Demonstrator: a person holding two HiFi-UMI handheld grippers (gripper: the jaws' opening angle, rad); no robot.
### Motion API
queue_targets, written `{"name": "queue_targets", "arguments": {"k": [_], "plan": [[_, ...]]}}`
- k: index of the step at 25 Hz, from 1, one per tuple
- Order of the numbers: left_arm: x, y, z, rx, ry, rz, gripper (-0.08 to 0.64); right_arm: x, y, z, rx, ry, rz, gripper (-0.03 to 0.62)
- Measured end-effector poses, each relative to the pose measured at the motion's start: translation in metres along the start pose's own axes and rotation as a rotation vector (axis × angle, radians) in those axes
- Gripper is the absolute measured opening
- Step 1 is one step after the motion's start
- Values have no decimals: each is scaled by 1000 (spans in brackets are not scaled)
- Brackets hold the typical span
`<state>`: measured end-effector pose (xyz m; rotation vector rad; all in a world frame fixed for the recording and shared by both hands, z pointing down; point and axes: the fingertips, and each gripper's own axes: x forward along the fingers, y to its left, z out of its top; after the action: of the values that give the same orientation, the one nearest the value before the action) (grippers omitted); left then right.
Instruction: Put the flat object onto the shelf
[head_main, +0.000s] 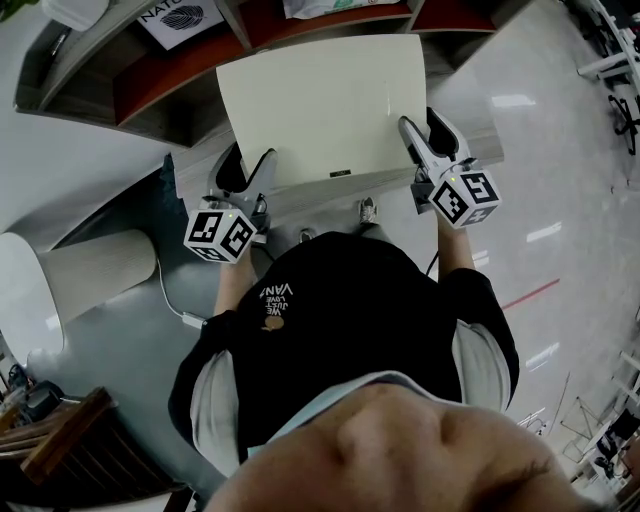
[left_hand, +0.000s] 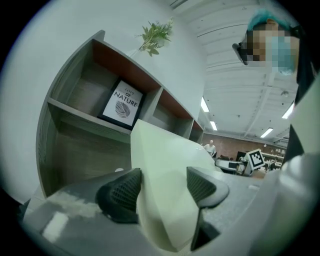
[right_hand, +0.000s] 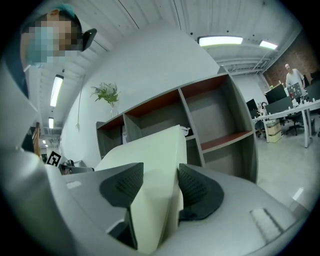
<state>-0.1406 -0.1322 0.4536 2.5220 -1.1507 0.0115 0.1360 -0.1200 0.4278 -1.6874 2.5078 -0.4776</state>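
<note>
The cream flat object (head_main: 325, 110) is held off the floor, close in front of the grey shelf (head_main: 150, 85); the left tongs (left_hand: 162, 187) are clenched on its left edge, the right tongs (right_hand: 157, 185) on its right edge; a framed print (left_hand: 122, 105) stands in one shelf compartment; a green sprig (left_hand: 156, 34) sits on top of the shelf.

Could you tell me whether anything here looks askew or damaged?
Nothing stands out: the left gripper and right gripper hold the cream panel by its near corners, undamaged, before the shelf unit.
</note>
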Motion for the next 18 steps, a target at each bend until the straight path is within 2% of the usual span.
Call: {"name": "queue_targets", "arguments": {"k": [8,14,18], "plan": [[-2,-18,41,80,-88,-38,291,-9,8,45,-52,-108,21,216],[-2,-31,64,98,-138,-48,288,-15,9,70,-73,-165,32,213],[-2,-41,83,138,-181,-61,285,-18,8,88,-85,-206,43,212]]}}
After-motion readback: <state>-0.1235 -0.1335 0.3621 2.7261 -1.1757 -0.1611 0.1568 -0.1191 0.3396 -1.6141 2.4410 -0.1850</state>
